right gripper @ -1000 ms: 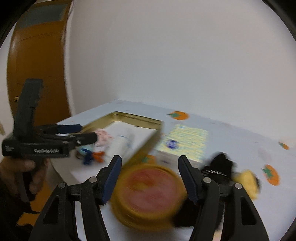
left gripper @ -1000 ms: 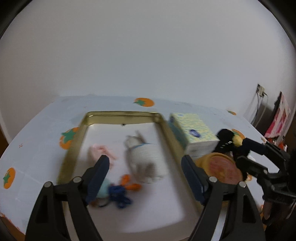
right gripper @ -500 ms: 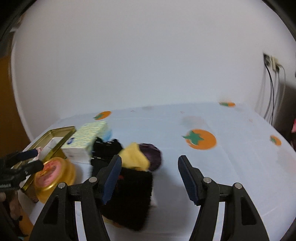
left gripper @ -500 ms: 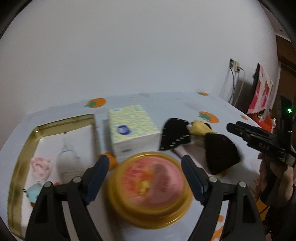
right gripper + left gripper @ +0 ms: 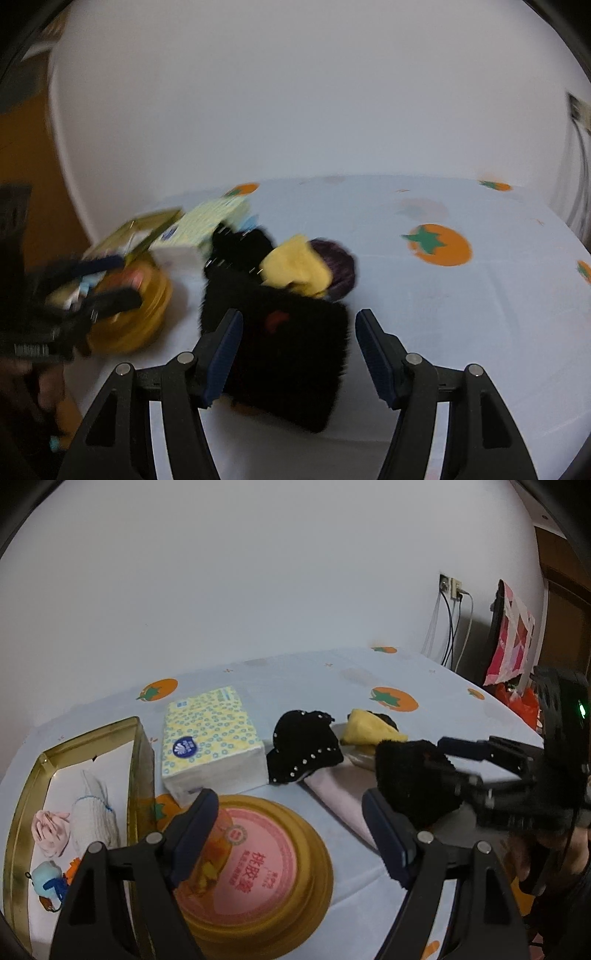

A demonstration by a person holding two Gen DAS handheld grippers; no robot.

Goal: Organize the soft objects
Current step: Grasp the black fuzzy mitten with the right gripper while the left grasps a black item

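- Left wrist view: left gripper point(image 5: 284, 829) has jaws apart, nothing between the pads; it hangs over the round gold tin with pink label point(image 5: 258, 867).
- Landmark: yellow-patterned tissue pack point(image 5: 210, 738). Gold-rimmed rectangular tray point(image 5: 22, 808) lies just left of it, holding small soft items: pink cloth bundle point(image 5: 50, 829), white knitted toy point(image 5: 94, 818).
- Right of the pack, touching its corner: black studded fabric piece point(image 5: 303, 746). Further right, a yellow cloth point(image 5: 369, 733), then a fuzzy black plush piece point(image 5: 413, 775).
- Right gripper point(image 5: 452, 758) appears here at the plush's far side; jaws look parted.
- Right wrist view (blurred): right gripper point(image 5: 299, 354) with jaws apart, straddling the fuzzy black plush piece point(image 5: 288, 354); pads not pressing on it.
- Handling, my estimate: plush is light, limp, compressible. Pinch the thick middle, not a loose edge, since the pile may slip.
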